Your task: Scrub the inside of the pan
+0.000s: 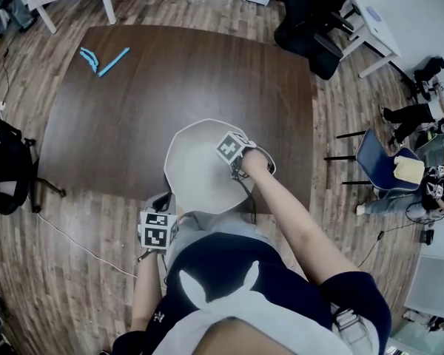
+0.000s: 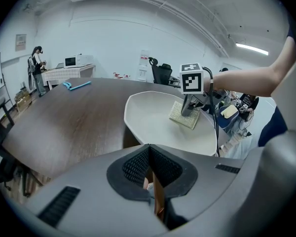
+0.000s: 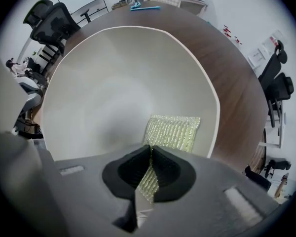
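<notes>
- The pan [image 1: 196, 170] sits at the near edge of the dark brown wood-grain table [image 1: 170, 72]. It is one pale cream vessel, smooth and matte inside, with an angular, many-sided rim.
- Inside it, toward its right side, one scrub pad [image 3: 173, 131] lies flat against the inner wall. The pad is a yellow-green rectangle with a glittery woven mesh.
- The right gripper [image 3: 150, 151] points straight down into the pan, and its two jaws are pinched on the near edge of the pad, which runs up between the black ribbed pads.
- The left gripper [image 2: 149, 151] is angled down at the pan's near left rim. Its jaws are together at the tips on a thin brown piece [image 2: 158, 196]; whether that is the pan's handle cannot be told.
- Each of the two grippers carries a cube with black-and-white square markers.
- At the table's far left corner, well apart from the pan, lie two light-blue pieces [image 1: 112, 62], one straight and one bent.
</notes>
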Demonstrator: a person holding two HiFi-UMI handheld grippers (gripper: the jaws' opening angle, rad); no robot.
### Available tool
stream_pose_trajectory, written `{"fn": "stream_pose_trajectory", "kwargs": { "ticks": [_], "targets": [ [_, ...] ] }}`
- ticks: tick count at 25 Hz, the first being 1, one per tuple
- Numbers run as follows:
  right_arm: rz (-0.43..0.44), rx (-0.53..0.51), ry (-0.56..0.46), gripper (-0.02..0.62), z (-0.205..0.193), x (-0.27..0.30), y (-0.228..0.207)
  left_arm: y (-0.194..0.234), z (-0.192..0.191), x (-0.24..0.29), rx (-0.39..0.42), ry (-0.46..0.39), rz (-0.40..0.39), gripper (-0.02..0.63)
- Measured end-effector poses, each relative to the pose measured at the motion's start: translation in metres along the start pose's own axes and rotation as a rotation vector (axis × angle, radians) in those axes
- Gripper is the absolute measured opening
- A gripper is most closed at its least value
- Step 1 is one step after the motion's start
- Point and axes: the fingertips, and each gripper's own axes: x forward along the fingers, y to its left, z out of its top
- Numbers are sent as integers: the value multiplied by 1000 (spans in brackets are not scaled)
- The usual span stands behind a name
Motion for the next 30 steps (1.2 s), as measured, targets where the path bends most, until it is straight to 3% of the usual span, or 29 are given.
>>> {"fn": "stream_pose_trajectory", "kwargs": {
  "ticks": [11,30],
  "targets": [
    [117,97,66,15,-21,-6,23,2,3,-3,7,10,2,3],
    [237,130,129,15,-47,-8,49,-11,6,-9,23,1,-6,2]
  ]
}}
